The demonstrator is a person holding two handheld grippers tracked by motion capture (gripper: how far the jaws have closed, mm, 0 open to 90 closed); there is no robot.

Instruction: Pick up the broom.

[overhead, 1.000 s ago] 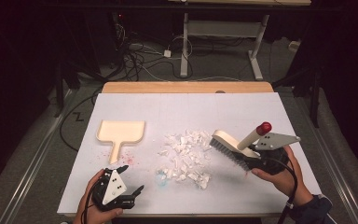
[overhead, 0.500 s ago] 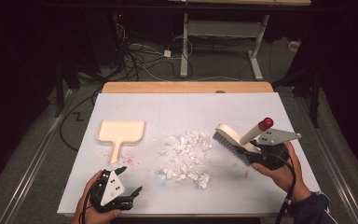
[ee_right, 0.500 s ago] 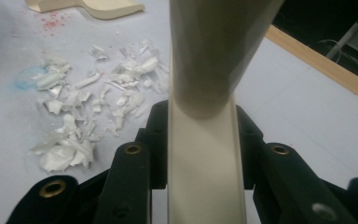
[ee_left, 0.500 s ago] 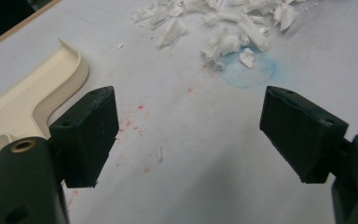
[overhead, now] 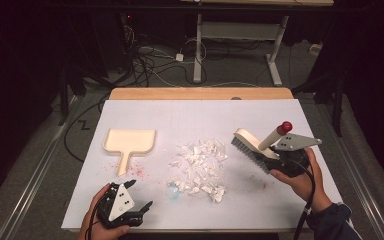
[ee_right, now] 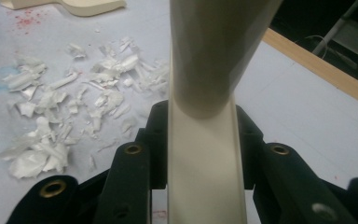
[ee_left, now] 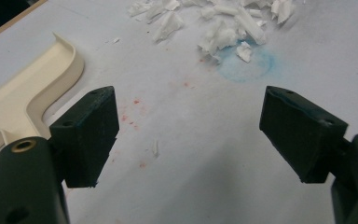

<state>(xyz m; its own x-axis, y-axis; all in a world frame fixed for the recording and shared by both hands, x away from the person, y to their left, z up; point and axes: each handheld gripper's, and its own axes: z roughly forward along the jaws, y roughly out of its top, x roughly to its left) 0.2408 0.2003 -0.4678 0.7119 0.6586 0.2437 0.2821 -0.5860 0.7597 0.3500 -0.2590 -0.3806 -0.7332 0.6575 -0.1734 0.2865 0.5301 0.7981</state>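
Fingers (ee_right: 135, 140) clamp cream, dark-bristled brush (overhead: 247, 146)

The left hand (overhead: 97, 215) rests low at the near edge, holding the left gripper (overhead: 142, 207) level with its jaws spread wide and nothing between them. The right hand (overhead: 300, 177) is raised on the far side, forearm coming in from the lower corner, and the right gripper (overhead: 272, 159) has its jaws clamped tight together, angled inward.
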